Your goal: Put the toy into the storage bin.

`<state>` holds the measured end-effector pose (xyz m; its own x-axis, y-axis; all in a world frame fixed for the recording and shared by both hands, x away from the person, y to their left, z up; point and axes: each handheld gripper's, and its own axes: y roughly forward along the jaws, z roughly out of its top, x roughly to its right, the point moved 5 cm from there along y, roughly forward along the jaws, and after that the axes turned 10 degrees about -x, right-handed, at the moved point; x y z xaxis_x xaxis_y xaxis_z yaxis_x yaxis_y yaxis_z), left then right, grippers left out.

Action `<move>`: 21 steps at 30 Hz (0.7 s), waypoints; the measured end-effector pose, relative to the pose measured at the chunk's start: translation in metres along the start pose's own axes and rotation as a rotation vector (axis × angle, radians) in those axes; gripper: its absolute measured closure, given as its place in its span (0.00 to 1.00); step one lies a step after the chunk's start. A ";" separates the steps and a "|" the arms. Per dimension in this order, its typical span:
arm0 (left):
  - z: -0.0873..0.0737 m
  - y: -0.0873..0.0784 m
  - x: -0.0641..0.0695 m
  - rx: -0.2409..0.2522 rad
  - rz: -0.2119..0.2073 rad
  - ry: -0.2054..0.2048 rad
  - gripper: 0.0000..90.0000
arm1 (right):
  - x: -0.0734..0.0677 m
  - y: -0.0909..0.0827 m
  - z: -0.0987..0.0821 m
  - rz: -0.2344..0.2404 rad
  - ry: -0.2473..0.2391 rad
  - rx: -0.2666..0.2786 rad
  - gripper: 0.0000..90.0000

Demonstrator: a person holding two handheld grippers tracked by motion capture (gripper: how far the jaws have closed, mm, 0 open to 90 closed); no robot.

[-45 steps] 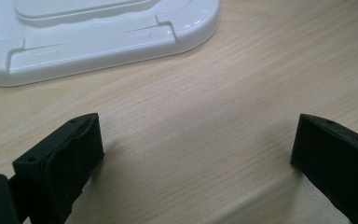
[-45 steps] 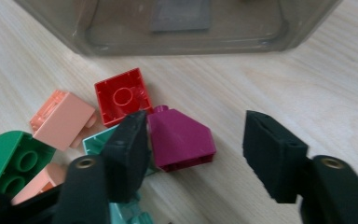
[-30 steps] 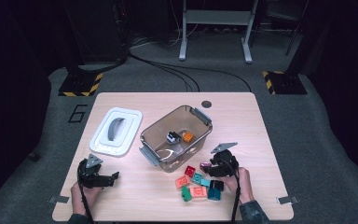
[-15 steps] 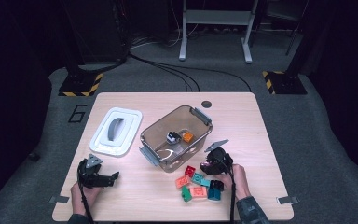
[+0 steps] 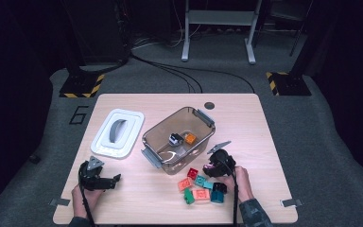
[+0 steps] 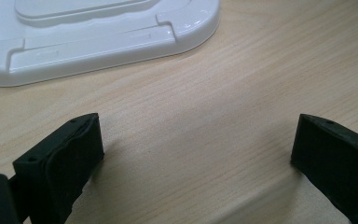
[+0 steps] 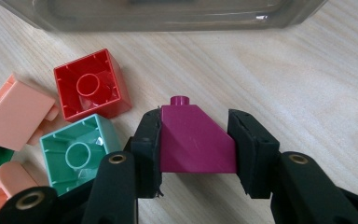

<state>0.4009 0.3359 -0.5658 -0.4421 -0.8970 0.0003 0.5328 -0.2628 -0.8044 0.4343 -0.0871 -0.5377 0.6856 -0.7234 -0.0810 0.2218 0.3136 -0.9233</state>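
My right gripper (image 7: pixel 195 136) is shut on a purple sloped brick (image 7: pixel 193 140); its jaws have just been closing, and the pads now press the brick's two sides just above the table. In the high view the right gripper (image 5: pixel 211 168) is at the near right corner of the clear bin (image 5: pixel 205 116), beside a pile of loose bricks (image 5: pixel 201 185). A red brick (image 7: pixel 92 86), a mint one (image 7: pixel 77 151) and a salmon one (image 7: pixel 16 114) lie to the left of the jaws. My left gripper (image 5: pixel 113 179) rests open at the near left, its jaws (image 6: pixel 196 144) wide over bare wood.
The bin holds an orange brick (image 5: pixel 190 138) and a black-and-white piece (image 5: pixel 175 138). Its white lid (image 5: pixel 118 133) lies flat to its left, just beyond the left gripper, and shows as the lid (image 6: pixel 98 28) in the left gripper view. The bin wall (image 7: pixel 168 14) stands just past the held brick.
The right gripper has shifted slightly left toward the bin's corner. The left gripper has stayed where it was.
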 end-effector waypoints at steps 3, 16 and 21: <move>0.000 0.000 0.000 0.000 0.000 -0.001 0.02 | 0.002 0.000 -0.001 0.006 -0.002 0.001 0.63; 0.000 0.000 0.000 0.001 0.001 0.000 0.02 | 0.009 -0.009 -0.004 0.007 0.047 0.067 0.65; 0.000 0.000 0.000 0.001 0.000 -0.001 0.02 | 0.018 -0.018 -0.004 -0.013 0.051 0.090 0.65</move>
<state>0.4009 0.3358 -0.5658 -0.4416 -0.8972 0.0008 0.5331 -0.2631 -0.8041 0.4401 -0.1083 -0.5237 0.6469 -0.7572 -0.0903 0.2932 0.3562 -0.8872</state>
